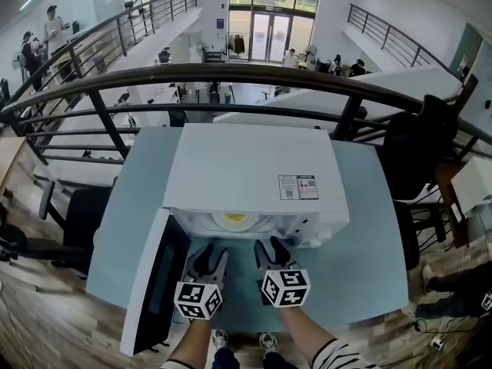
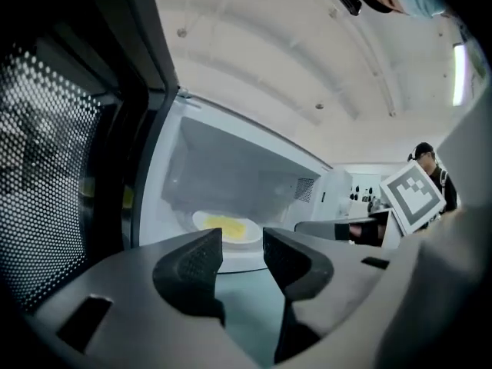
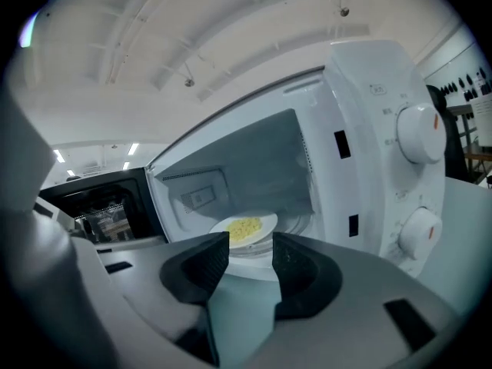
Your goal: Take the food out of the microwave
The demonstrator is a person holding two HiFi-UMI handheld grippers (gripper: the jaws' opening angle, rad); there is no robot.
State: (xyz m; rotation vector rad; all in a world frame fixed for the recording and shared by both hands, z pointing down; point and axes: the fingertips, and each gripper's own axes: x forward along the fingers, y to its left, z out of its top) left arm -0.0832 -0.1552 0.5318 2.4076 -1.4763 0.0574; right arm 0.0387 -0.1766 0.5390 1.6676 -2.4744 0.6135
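A white microwave (image 1: 246, 175) stands on a pale blue-green table (image 1: 361, 229) with its door (image 1: 154, 283) swung open to the left. Inside its cavity lies a white plate with yellow food (image 1: 234, 220), also seen as the plate of food (image 2: 224, 227) in the left gripper view and the plate of food (image 3: 244, 227) in the right gripper view. My left gripper (image 1: 210, 261) and right gripper (image 1: 270, 250) hover side by side just in front of the opening. Both are open with nothing between their jaws: left gripper (image 2: 242, 254), right gripper (image 3: 251, 254).
The microwave's two control knobs (image 3: 419, 133) sit on its right front panel. A dark curved railing (image 1: 231, 75) runs behind the table. A black chair (image 1: 419, 152) stands to the right and another chair (image 1: 77, 214) to the left. A person's shoes (image 1: 442, 283) show at the right.
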